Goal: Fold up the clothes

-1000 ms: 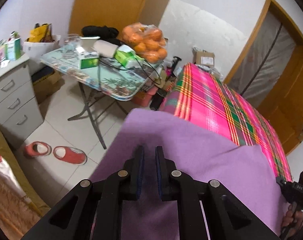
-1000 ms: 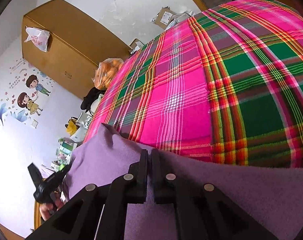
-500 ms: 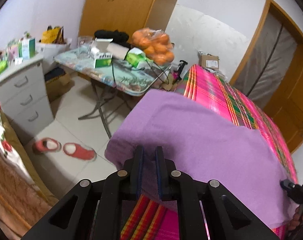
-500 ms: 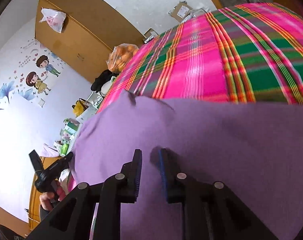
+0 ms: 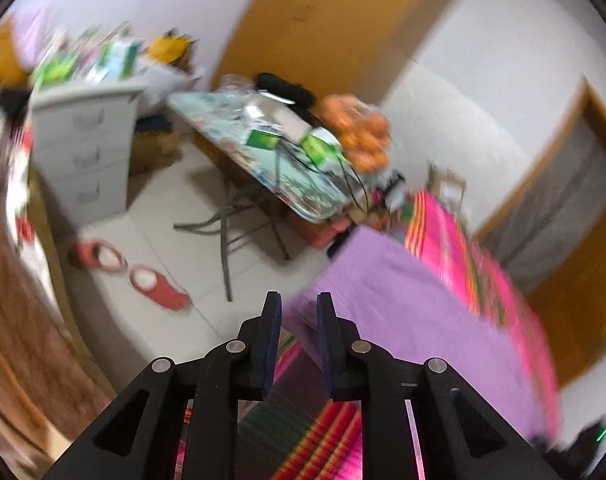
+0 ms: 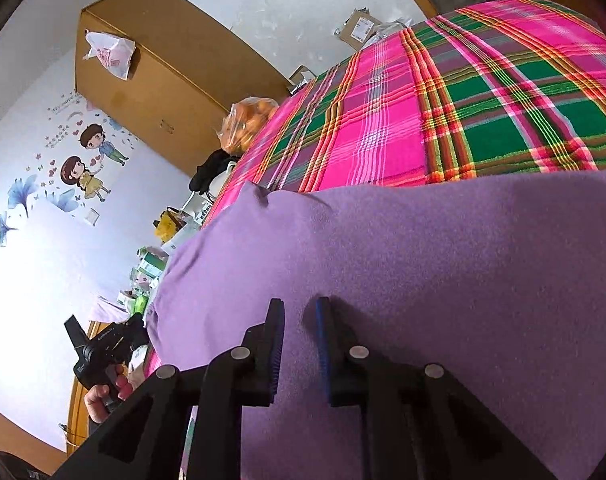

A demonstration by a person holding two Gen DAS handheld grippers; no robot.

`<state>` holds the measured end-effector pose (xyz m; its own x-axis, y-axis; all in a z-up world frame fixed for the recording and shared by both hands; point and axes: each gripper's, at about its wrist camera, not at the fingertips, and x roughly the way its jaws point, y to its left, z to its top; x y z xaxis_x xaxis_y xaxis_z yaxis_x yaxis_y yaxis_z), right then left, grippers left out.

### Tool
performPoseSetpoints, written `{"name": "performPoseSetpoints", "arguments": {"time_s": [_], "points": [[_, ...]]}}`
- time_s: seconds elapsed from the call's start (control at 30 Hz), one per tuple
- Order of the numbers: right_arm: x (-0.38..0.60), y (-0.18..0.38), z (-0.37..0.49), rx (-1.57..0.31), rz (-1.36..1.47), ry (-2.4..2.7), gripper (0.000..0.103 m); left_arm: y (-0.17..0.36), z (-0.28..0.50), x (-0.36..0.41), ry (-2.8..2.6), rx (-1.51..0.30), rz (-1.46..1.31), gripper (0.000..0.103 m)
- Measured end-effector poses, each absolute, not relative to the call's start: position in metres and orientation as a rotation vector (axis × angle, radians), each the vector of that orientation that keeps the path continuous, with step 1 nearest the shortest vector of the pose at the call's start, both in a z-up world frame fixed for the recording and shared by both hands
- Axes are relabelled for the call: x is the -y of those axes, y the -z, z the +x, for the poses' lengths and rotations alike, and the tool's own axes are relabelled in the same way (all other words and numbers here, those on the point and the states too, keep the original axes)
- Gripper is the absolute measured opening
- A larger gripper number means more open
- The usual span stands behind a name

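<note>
2 grippers, both released. Left gripper (image 5: 299,308) jaws just opened to a narrow gap, nothing between them, at the near corner of the purple cloth (image 6: 403,264). Right gripper (image 6: 299,312) jaws narrowly apart above the cloth, which lies flat on the plaid bedspread (image 6: 443,120).

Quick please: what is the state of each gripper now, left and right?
Left gripper: open, jaws just opened, nothing gripped; purple cloth lies beyond.
Right gripper: open above the purple cloth, holding nothing.
</note>
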<state>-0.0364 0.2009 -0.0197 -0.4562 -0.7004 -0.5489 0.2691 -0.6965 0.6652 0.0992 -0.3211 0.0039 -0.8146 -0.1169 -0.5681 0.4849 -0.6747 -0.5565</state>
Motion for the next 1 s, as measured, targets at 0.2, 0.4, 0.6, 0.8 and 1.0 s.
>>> {"name": "performPoseSetpoints", "arguments": {"time_s": [0.2, 0.4, 0.6, 0.8, 1.0], "points": [[-0.203, 0.021, -0.036, 0.68, 1.134, 2.161, 0.016, 0.008, 0.091, 0.325, 2.49, -1.178, 0.775, 0.024], [-0.203, 0.02, -0.037, 0.684, 1.132, 2.158, 0.016, 0.02, 0.08, 0.321, 2.484, -1.21, 0.822, 0.058], [-0.204, 0.022, -0.037, 0.685, 1.131, 2.156, 0.016, 0.035, 0.074, 0.326, 2.468, -1.364, 0.86, 0.058], [-0.204, 0.022, -0.037, 0.686, 1.132, 2.155, 0.016, 0.045, 0.062, 0.331, 2.425, -1.536, 0.845, 0.058], [-0.204, 0.021, -0.036, 0.689, 1.131, 2.153, 0.016, 0.037, 0.053, 0.328, 2.439, -1.503, 0.794, 0.043]]}}
